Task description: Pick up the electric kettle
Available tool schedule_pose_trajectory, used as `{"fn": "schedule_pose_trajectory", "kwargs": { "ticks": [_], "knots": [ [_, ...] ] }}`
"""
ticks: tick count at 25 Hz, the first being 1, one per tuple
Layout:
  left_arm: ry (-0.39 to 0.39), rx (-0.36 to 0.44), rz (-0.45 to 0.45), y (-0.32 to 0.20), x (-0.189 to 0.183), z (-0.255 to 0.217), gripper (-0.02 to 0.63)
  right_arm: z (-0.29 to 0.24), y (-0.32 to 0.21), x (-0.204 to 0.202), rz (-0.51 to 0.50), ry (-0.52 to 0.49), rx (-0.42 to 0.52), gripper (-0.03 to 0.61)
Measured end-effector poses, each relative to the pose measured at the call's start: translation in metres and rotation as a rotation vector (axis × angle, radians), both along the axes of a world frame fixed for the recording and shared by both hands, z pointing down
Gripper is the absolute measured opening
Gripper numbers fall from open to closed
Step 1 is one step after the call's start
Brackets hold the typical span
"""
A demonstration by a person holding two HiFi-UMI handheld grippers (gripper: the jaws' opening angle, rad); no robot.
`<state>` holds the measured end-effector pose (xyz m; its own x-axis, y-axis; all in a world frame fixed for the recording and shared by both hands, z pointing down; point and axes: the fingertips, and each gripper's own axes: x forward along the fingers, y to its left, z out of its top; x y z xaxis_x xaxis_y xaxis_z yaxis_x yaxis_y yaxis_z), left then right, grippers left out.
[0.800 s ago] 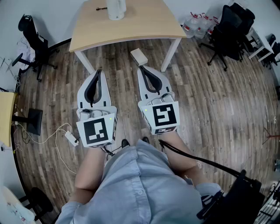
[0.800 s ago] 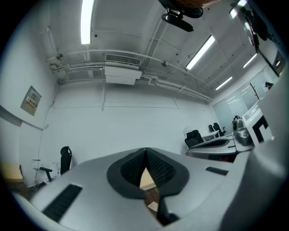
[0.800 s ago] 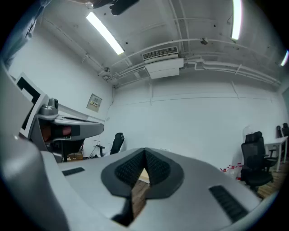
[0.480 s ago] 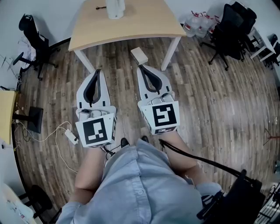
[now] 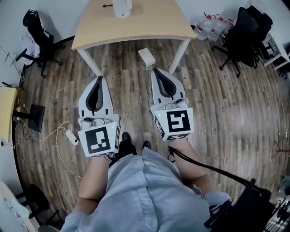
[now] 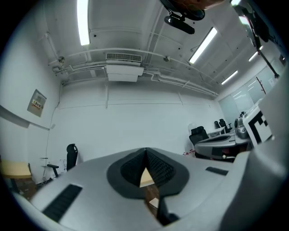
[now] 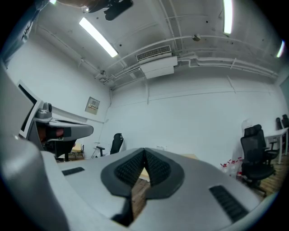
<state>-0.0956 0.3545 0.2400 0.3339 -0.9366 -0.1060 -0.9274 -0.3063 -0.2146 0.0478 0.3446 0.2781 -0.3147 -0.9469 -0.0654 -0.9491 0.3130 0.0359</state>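
Wood floor (image 5: 226,104) under left gripper (image 5: 98,79) and right gripper (image 5: 158,71), jaws together; electric kettle (image 5: 122,7) on table (image 5: 149,23) beyond.

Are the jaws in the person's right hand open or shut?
Shut. In the right gripper view, the right gripper has its ribbed pads meeting at the tips, with nothing between them.

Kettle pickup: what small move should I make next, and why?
Probably step forward toward the table. The kettle stands on it, well beyond the left gripper and right gripper, which are both shut and empty above the floor. Mind the small box lying ahead.
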Motion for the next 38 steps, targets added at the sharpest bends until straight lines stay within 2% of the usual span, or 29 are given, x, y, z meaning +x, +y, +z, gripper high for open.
{"fn": "schedule_pose_trajectory", "kwargs": {
  "ticks": [8,15,25,38],
  "knots": [
    [0.001,-0.033,-0.017,-0.039,-0.01,0.024,0.0,0.026,-0.043,-0.006,-0.004,0.005,-0.045,0.002],
    [0.023,-0.032,-0.026,-0.138,-0.036,0.026,0.0,0.029,-0.131,-0.029,-0.024,0.011,-0.061,0.002],
    [0.038,0.005,0.029,-0.254,-0.049,0.011,0.0,0.01,-0.247,-0.055,-0.005,0.023,-0.028,0.002],
    [0.031,-0.037,0.077,-0.328,-0.031,0.028,0.0,0.013,-0.318,-0.037,0.045,0.03,-0.035,0.002]
  ]
}}
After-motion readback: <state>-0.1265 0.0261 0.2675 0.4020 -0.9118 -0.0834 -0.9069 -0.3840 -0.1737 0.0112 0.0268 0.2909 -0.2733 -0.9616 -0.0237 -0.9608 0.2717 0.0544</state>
